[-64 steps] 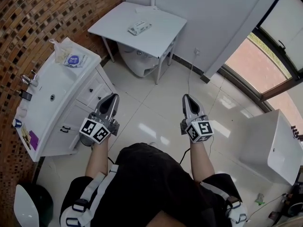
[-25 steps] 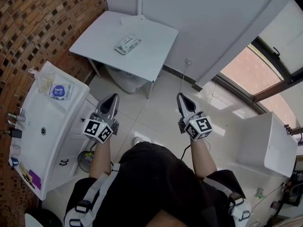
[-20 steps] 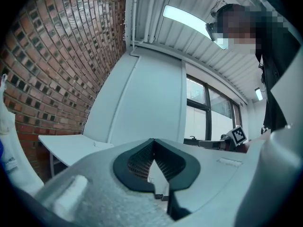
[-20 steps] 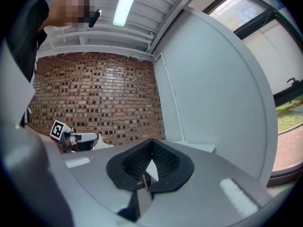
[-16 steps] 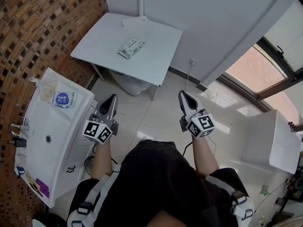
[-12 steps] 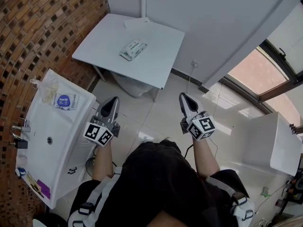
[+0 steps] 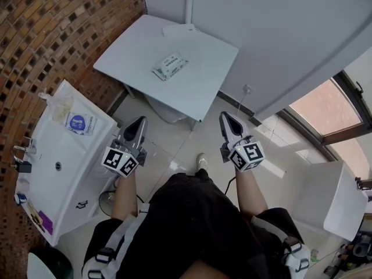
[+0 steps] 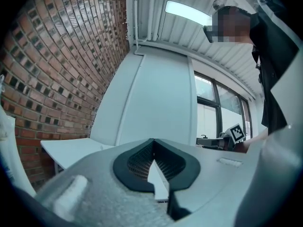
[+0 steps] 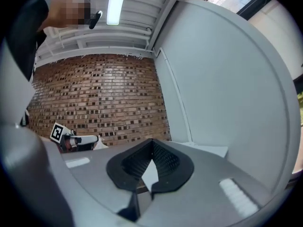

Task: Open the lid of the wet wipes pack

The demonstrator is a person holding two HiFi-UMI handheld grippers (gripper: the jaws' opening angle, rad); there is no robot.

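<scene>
While short of the table (image 7: 204, 74), left gripper (image 7: 139, 122) closed, empty, right gripper (image 7: 225, 117) closed, empty, wet wipes pack (image 7: 170, 66) untouched.

A white table (image 7: 200, 63) stood ahead of the left gripper (image 7: 138, 121) and the right gripper (image 7: 224, 117) against a pale wall (image 7: 279, 34), with a brick wall (image 7: 52, 28) and a white washbasin unit (image 7: 43, 176) left of the left one, a window (image 7: 331, 112) off to the right, and glossy white floor tiles (image 7: 180, 141) beneath.
</scene>
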